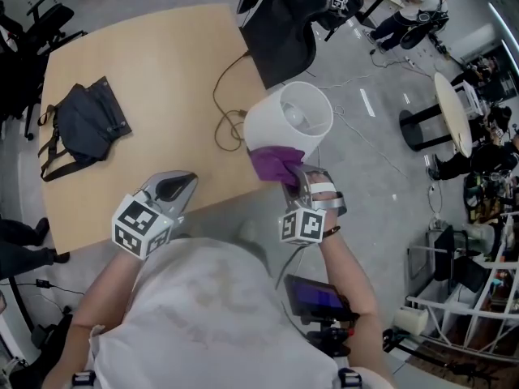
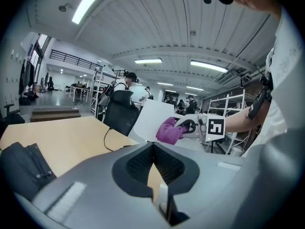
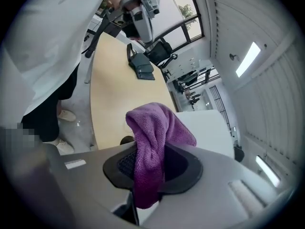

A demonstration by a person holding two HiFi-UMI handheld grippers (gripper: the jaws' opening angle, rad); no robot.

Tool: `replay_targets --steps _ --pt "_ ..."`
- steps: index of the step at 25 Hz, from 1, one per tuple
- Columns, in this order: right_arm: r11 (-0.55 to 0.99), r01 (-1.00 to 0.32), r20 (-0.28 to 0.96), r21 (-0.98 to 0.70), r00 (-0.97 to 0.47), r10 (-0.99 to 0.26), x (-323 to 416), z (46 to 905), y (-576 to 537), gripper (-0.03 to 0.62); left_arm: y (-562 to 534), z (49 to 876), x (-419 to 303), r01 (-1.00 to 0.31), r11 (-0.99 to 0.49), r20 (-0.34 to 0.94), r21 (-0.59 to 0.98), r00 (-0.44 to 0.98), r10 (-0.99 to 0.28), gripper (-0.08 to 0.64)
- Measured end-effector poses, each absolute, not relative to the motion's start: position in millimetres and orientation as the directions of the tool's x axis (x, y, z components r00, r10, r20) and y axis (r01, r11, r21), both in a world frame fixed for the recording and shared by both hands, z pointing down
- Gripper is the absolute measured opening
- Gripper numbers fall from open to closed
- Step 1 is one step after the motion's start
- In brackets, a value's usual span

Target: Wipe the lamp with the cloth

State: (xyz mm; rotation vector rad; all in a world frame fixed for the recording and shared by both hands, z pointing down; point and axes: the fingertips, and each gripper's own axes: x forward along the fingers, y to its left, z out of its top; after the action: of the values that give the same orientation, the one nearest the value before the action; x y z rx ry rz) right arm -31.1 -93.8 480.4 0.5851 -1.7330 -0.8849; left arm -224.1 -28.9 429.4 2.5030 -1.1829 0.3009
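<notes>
The right gripper (image 1: 290, 181) clamps a purple terry cloth (image 1: 276, 164) against the white drum lampshade (image 1: 284, 118) at the wooden table's (image 1: 146, 47) near edge. The left gripper (image 1: 185, 181) has its jaws together, empty.

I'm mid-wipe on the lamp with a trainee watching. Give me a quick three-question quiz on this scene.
1. Multiple choice: what do the right gripper's fingers hold? A) the purple cloth B) a sponge C) nothing
2. True or false: the left gripper is shut with nothing between its fingers.
3. Fill in: at the head view's left, a dark ___ lies on the table.
Key: 1 A; 2 true; 3 bag.
</notes>
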Motion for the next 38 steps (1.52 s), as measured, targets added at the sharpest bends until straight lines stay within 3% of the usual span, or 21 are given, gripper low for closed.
replay_targets --steps 5,8,12,16,19,21,34,38 --pt "0.717 0.067 0.704 0.694 -0.27 -0.656 -19 546 -72 0.097 -29 429 -223 -0.771 -0.597 0.334 0.222 0.635 -0.696 0.002" --pt "0.747 0.003 0.71 0.664 -0.316 -0.629 -15 544 -62 0.097 -28 433 -224 -0.774 -0.586 0.323 0.24 0.633 -0.703 0.002" --pt "0.718 -0.2 0.577 0.667 -0.471 -0.667 -19 485 -55 0.097 -32 436 -218 -0.761 -0.593 0.332 0.264 0.649 -0.685 0.002" --pt "0.599 -0.444 0.364 0.666 -0.507 -0.781 0 406 -69 0.098 -38 428 -205 -0.735 -0.629 0.326 0.253 0.677 -0.659 0.002" --pt "0.521 -0.648 0.183 0.556 -0.516 -0.837 19 357 -89 0.098 -41 424 -196 -0.718 -0.653 0.325 0.239 0.693 -0.644 0.002" --pt "0.525 -0.727 0.15 0.442 -0.517 -0.843 29 347 -104 0.098 -42 421 -190 -0.713 -0.662 0.327 0.232 0.698 -0.637 0.002" --pt "0.607 -0.793 0.462 0.049 -0.521 -0.718 47 492 -115 0.1 -53 421 -171 -0.714 -0.663 0.358 0.225 0.694 -0.625 0.002" --pt "0.586 -0.81 0.567 0.017 -0.475 -0.673 62 534 -105 0.1 -55 424 -152 -0.697 -0.681 0.369 0.225 0.708 -0.602 0.002"
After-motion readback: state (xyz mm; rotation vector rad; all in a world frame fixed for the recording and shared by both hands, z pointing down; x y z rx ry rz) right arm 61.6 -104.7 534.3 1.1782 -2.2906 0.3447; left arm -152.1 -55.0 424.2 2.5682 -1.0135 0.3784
